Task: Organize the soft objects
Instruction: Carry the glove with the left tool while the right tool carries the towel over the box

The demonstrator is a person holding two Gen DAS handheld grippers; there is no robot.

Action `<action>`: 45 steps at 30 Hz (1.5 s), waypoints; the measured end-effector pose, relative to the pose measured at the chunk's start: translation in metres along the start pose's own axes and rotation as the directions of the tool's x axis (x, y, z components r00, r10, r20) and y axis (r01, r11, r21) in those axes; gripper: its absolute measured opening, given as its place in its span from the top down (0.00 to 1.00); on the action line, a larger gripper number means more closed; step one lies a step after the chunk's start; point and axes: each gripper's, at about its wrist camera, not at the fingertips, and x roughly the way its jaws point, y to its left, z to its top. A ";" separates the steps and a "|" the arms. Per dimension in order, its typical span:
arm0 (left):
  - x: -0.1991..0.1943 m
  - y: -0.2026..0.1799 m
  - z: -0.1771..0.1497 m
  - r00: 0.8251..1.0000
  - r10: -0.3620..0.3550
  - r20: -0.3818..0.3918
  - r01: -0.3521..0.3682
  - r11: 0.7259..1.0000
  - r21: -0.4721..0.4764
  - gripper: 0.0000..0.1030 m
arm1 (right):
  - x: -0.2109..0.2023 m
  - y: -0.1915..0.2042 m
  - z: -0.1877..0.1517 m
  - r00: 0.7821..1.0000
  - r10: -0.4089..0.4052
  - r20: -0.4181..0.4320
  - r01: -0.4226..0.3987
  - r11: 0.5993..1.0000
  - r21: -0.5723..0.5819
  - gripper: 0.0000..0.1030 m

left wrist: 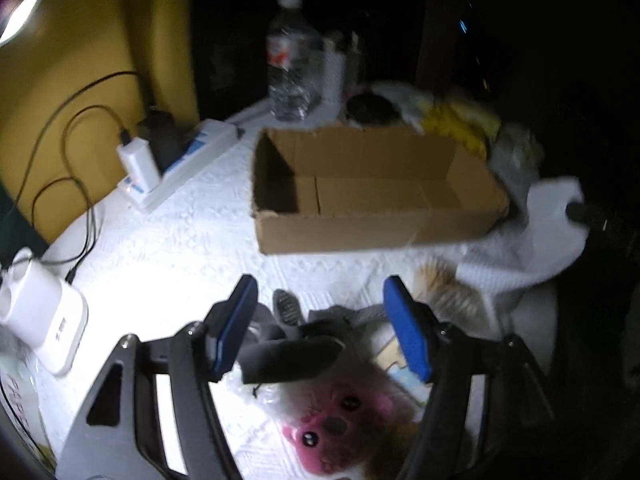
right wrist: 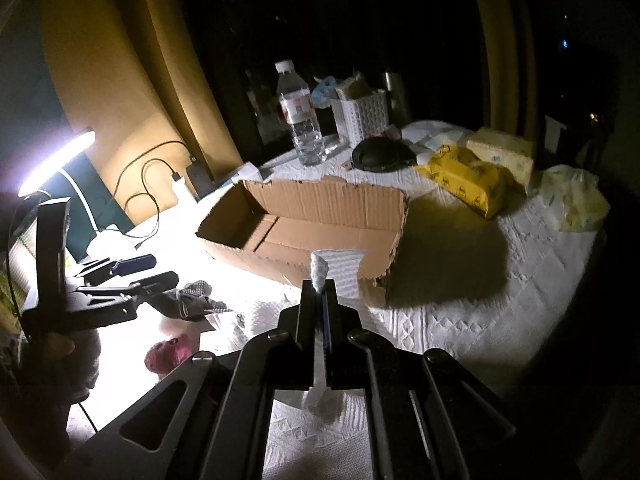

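Note:
My left gripper (left wrist: 320, 320) stands open above a heap of soft things on the white bedcover. A dark grey sock (left wrist: 292, 348) lies between its blue pads without being pressed. A pink plush toy (left wrist: 336, 428) lies below it. My right gripper (right wrist: 320, 292) is shut on a white cloth (right wrist: 319, 268), which pokes up past the fingertips and hangs beneath them. That white cloth (left wrist: 536, 236) also shows at the right of the left wrist view. An open cardboard box (left wrist: 360, 232) sits behind, its inside bare. From the right wrist view the box (right wrist: 332, 196) is just ahead, with the left gripper (right wrist: 132, 272) and grey sock (right wrist: 196, 300) off to the left.
A water bottle (right wrist: 302, 120), white basket (right wrist: 362, 114), black round object (right wrist: 380, 154), yellow packet (right wrist: 468, 176) and tissue pack (right wrist: 504, 152) stand beyond the box. A power strip (left wrist: 180, 164) with cables, a white device (left wrist: 44, 316) and a bright lamp (right wrist: 56, 160) are on the left.

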 end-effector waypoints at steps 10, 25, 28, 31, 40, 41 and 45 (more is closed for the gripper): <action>0.040 -0.012 -0.024 0.990 0.109 -0.094 -0.092 0.982 0.167 0.37 | 0.015 -0.009 -0.008 0.999 -0.006 -0.037 0.007 0.999 0.034 0.97; -0.008 -0.001 0.002 0.999 -0.032 0.015 0.032 0.999 0.024 0.70 | -0.014 0.001 0.019 0.999 0.006 0.054 -0.006 1.000 -0.009 0.97; -0.019 0.001 0.011 0.997 -0.070 0.043 0.070 0.998 -0.002 0.70 | -0.021 0.006 0.031 0.997 0.009 0.081 -0.007 0.999 -0.034 0.97; -0.028 0.005 0.021 0.992 -0.105 0.068 0.107 0.994 -0.034 0.70 | -0.025 0.010 0.042 0.995 0.006 0.099 0.000 0.998 -0.056 0.97; -0.042 -0.006 0.045 0.987 -0.105 0.122 0.112 0.992 -0.052 0.70 | -0.027 0.015 0.066 0.992 0.006 0.126 0.007 0.995 -0.101 0.97; -0.042 -0.008 0.048 0.986 -0.108 0.125 0.114 0.992 -0.048 0.70 | -0.026 0.014 0.069 0.992 0.005 0.127 0.008 0.994 -0.105 0.97; -0.042 -0.022 0.059 0.984 -0.117 0.136 0.122 0.992 -0.029 0.70 | -0.021 0.012 0.077 0.991 0.008 0.130 0.006 0.994 -0.110 0.97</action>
